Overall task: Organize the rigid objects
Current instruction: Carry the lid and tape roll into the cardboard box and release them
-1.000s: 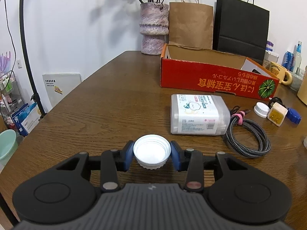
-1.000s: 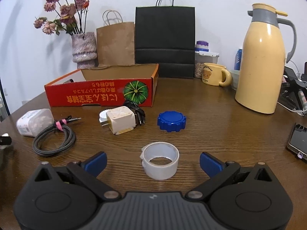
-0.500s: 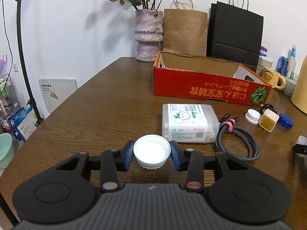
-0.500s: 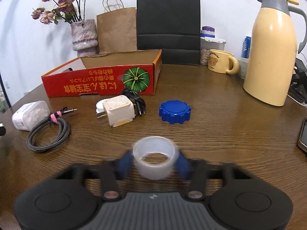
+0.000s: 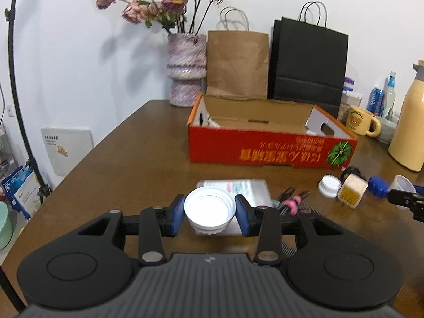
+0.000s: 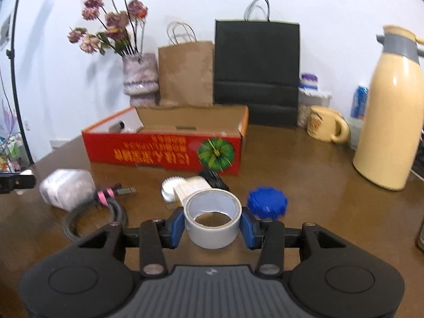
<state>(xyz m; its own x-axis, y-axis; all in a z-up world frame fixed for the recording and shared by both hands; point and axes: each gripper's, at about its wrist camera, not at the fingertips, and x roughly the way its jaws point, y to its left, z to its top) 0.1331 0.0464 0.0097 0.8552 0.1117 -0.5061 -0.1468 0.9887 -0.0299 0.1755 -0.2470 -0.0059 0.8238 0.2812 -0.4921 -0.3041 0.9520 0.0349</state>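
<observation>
My left gripper (image 5: 209, 216) is shut on a white round lid (image 5: 210, 210) and holds it above the wooden table. My right gripper (image 6: 212, 225) is shut on a roll of clear tape (image 6: 213, 218), lifted off the table. An open red cardboard box (image 5: 270, 148) stands ahead, also in the right wrist view (image 6: 164, 151). On the table lie a clear plastic box with a label (image 5: 246, 186), a coiled braided cable (image 6: 92, 212), a white ridged cap (image 5: 330, 185), a cream plug adapter (image 5: 349, 193) and a blue cap (image 6: 267, 202).
A flower vase (image 5: 186, 69), a brown paper bag (image 5: 237, 63) and a black paper bag (image 5: 307, 63) stand behind the box. A yellow mug (image 6: 327, 127) and a cream thermos jug (image 6: 389, 122) stand at the right. The table's left edge (image 5: 87, 164) drops off to the floor.
My right gripper has closed on the tape roll and lifted it. My left gripper has risen with the white lid and moved toward the red box.
</observation>
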